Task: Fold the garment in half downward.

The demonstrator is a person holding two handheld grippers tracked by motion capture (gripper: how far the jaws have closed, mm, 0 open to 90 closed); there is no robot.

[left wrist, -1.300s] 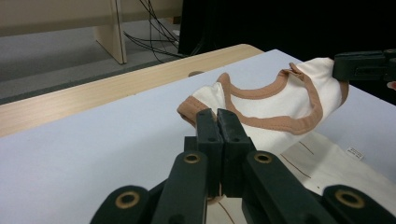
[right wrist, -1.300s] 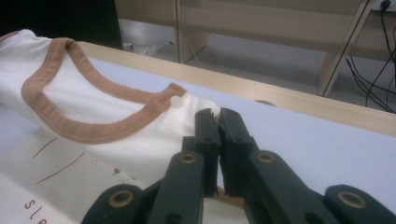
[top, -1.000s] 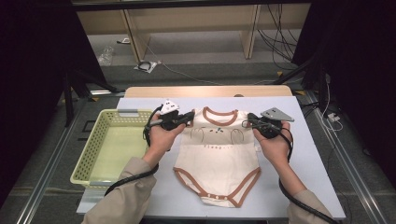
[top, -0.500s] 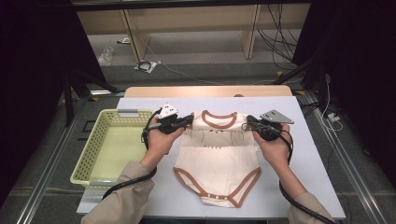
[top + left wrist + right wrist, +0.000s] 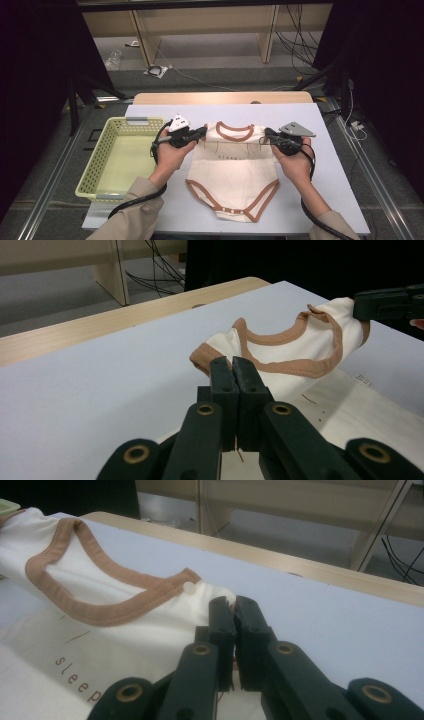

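A small cream baby bodysuit (image 5: 232, 170) with brown edging is spread on the pale counter (image 5: 340, 200), in the middle of the high view. Its top corners are held up a little, one by each tool. The left tool (image 5: 202, 133) is closed tight on the shoulder at the left of the neck hole. In the left gripper view, the two black jaws are seen pressed together with the brown edge (image 5: 205, 357) pinched at their tips. The right tool (image 5: 266, 134) is closed the same way on the other shoulder. In the right gripper view, cream cloth (image 5: 150, 625) is caught between the jaws, just beside a small round snap (image 5: 189, 587).

The step in hand looks like a fold: the top of the bodysuit has been gripped and raised off the counter. The bottom half is flat, with its snaps near the lower edge of the frame.

Next, both corners would probably need to be carried evenly, so the cloth does not twist. A yellow basket (image 5: 95, 165) is waiting at the left of the frame.
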